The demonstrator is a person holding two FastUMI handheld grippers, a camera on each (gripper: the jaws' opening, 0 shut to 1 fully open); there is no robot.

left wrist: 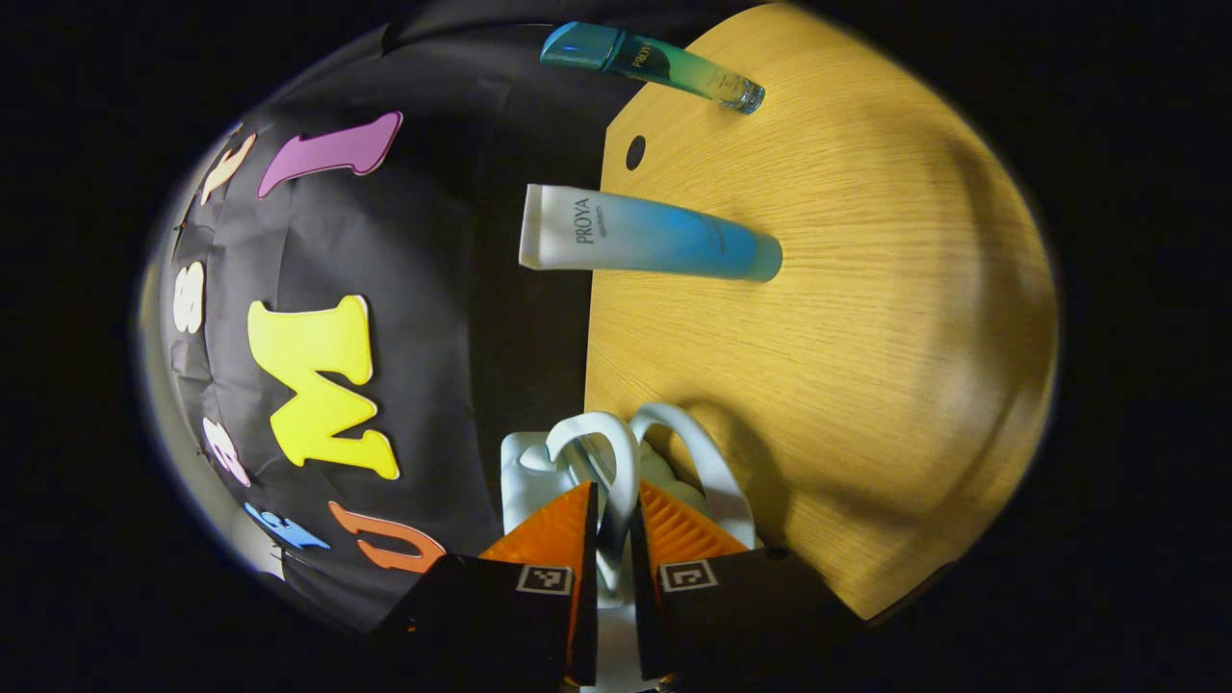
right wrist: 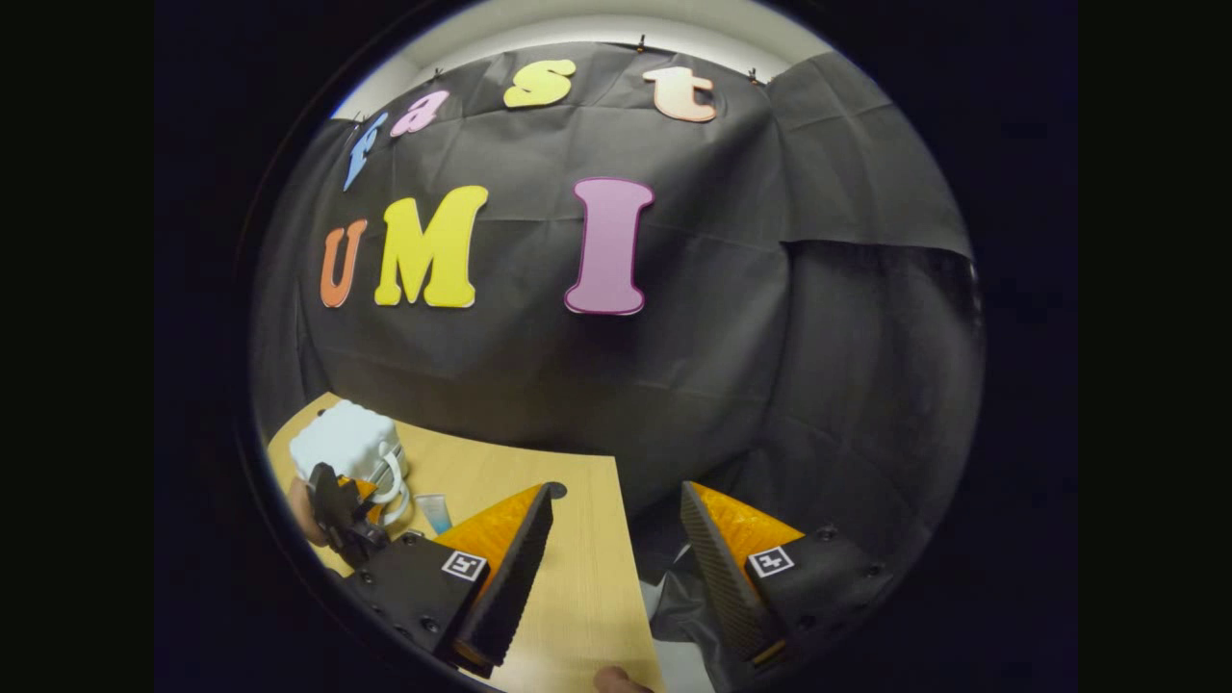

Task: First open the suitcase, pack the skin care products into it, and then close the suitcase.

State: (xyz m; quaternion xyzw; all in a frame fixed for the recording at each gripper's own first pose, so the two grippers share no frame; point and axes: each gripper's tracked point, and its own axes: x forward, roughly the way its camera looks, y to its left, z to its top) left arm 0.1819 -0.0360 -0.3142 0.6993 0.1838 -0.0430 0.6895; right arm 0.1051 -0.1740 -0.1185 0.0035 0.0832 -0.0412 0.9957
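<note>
The small white suitcase sits at the table's edge, lid down, and the left gripper has its fingers nearly together on one of the two looped white handles, pinching the loop between them. That grip reads as the way in: lift or steady the case by its handle so the lid can be swung up. In the right gripper view the same suitcase stands far off on the wooden table, with the left gripper at its handles. The right gripper hangs spread wide, holding nothing, over the table's near corner, apparently waiting its turn. Further out on the table wait the skin care products: a white-to-blue tube and, beyond it, a teal bottle. Both lie well apart from the case, so nothing crowds the lid's swing. Packing hasn't begun; the case looks closed.
</note>
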